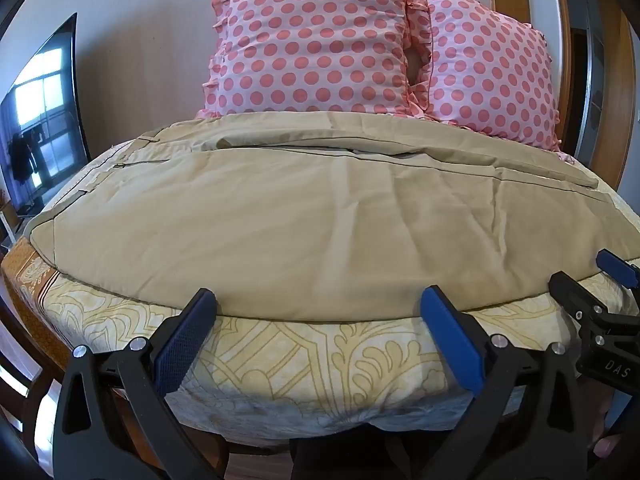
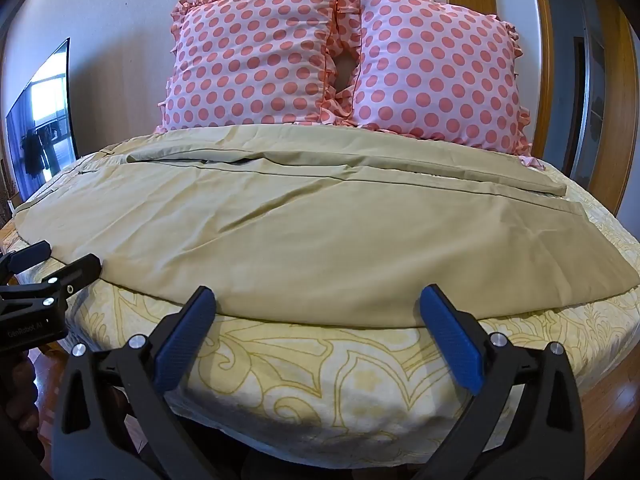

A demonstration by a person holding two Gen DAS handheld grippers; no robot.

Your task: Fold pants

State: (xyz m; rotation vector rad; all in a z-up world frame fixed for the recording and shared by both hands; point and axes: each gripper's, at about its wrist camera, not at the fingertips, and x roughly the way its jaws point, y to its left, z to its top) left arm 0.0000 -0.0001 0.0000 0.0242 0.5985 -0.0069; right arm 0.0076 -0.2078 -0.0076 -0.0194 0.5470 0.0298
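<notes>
Beige pants (image 1: 304,208) lie flat across the bed, waistband at the left, leg ends at the right, one leg behind the other; they show in the right wrist view too (image 2: 320,232). My left gripper (image 1: 320,300) is open and empty at the pants' near edge. My right gripper (image 2: 318,300) is open and empty at the same near edge, further right. The right gripper shows at the left view's right edge (image 1: 592,280). The left gripper shows at the right view's left edge (image 2: 56,258).
The bed has a cream and yellow patterned cover (image 1: 320,360) (image 2: 320,368). Two pink polka-dot pillows (image 1: 320,40) (image 2: 436,68) stand behind the pants against the wall. A dark TV screen (image 1: 44,120) stands at the left. A wooden door frame (image 2: 608,120) is at the right.
</notes>
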